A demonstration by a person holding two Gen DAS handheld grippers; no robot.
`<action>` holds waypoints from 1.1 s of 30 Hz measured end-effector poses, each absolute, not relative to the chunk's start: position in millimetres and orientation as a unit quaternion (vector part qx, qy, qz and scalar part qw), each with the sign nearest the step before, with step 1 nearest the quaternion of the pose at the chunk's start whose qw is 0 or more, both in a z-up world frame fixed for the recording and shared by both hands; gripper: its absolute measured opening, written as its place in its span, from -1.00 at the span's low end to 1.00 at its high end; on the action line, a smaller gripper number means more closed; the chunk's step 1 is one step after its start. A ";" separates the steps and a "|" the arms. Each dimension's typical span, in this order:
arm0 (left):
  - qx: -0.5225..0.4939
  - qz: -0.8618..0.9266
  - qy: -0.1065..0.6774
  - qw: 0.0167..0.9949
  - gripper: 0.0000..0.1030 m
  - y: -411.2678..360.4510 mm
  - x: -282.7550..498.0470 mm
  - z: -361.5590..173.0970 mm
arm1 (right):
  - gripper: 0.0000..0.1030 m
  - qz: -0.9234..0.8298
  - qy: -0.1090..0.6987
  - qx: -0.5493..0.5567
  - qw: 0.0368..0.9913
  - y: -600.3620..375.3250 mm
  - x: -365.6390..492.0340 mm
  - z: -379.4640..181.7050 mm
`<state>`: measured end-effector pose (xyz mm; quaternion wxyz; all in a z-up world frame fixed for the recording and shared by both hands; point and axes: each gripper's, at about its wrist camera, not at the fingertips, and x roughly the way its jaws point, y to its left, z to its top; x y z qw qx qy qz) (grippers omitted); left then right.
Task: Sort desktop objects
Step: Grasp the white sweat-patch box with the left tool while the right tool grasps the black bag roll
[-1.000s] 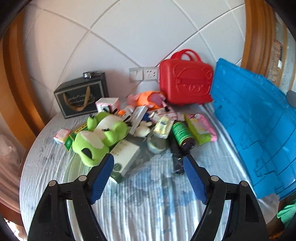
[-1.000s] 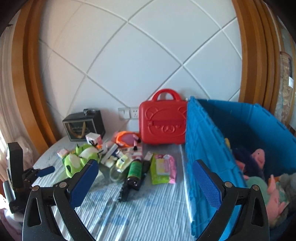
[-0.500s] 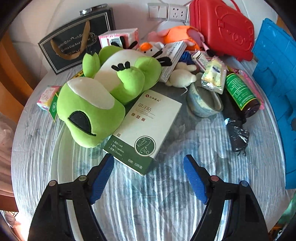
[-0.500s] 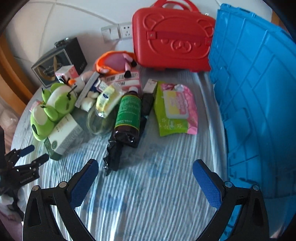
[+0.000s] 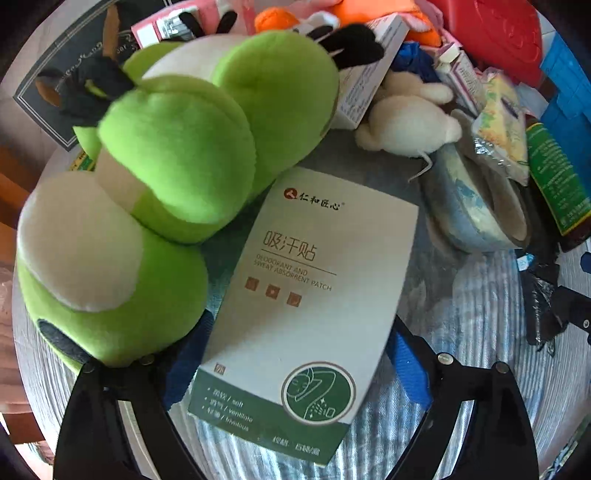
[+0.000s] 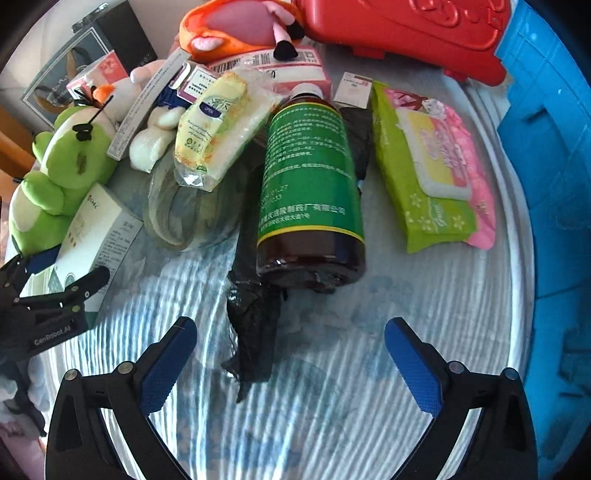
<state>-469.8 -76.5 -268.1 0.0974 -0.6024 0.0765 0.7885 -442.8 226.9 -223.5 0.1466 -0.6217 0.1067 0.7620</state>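
At the far left, the green frog plush (image 5: 155, 177) is lying on the round table (image 6: 332, 387), leaning against a white-and-green patch box (image 5: 310, 295). The left gripper (image 5: 295, 369) is straddling the box's near end, one blue pad on each side; the box is hiding most of both pads, so whether they are pressing its edges is hard to tell. Just right of the box, a roll of clear tape (image 5: 480, 210) is sitting with a small white plush (image 5: 406, 125) behind it and a yellow tissue pack (image 6: 214, 129) resting on its far edge. Further right, a brown bottle with a green label (image 6: 310, 184) is lying on a crumpled black bag (image 6: 255, 332), beside a green-and-pink wipes pack (image 6: 432, 166). The right gripper (image 6: 291, 365) is hovering over the table before the bottle, fingers spread wide, holding nothing. A red case (image 6: 406, 26) is standing at the back, and a blue bin (image 6: 554, 184) is lining the right edge.
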 end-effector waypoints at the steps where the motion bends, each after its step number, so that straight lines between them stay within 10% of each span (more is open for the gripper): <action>1: -0.601 0.790 0.075 0.091 0.81 -74.6 -469.7 -269.5 | 1.00 0.757 0.106 -0.627 0.153 226.6 -447.7 -229.8; 4: -0.598 0.794 0.065 0.087 0.75 -70.8 -463.9 -269.7 | 0.89 0.744 0.099 -0.642 0.157 222.9 -456.8 -246.8; 8: -0.614 0.785 0.044 0.076 0.63 -73.4 -447.3 -268.8 | -0.38 0.745 0.076 -0.645 0.152 210.7 -454.2 -251.8; 23: -0.625 0.778 -0.044 0.052 0.53 -86.2 -299.3 -275.0 | -0.34 0.725 0.020 -0.685 0.068 159.9 -324.2 -247.6; 28: -0.621 0.781 -0.040 0.054 0.53 -72.7 -269.6 -275.8 | 0.22 0.734 0.031 -0.674 0.073 157.0 -315.5 -245.7; 33: -0.618 0.783 -0.044 0.051 0.52 -66.9 -257.2 -276.5 | 0.19 0.750 0.044 -0.651 0.107 164.3 -331.3 -241.8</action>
